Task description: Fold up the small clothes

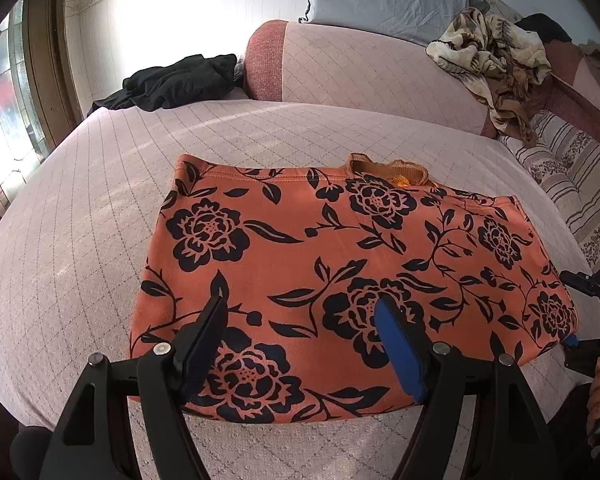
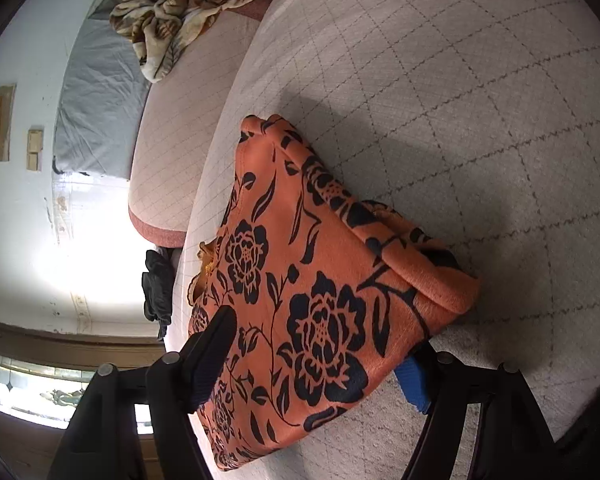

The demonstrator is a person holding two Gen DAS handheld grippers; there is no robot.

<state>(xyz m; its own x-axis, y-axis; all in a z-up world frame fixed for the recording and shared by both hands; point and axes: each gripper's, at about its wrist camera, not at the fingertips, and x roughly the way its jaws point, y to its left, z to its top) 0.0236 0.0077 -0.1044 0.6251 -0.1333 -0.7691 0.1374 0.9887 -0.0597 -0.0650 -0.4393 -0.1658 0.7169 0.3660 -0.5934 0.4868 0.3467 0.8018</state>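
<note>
Meanwhile one folded floral garment (image 1: 340, 264), two spread tongs.

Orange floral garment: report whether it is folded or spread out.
Folded. The garment lies as a compact rectangle on the bed, and the right wrist view shows doubled layers rolled over at its edge.

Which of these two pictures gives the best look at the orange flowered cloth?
The left wrist view: the orange flowered cloth lies flat on the bed, almost all of it visible. The right wrist view shows it sideways and close up, its rolled edge nearest, one side cut off.
</note>
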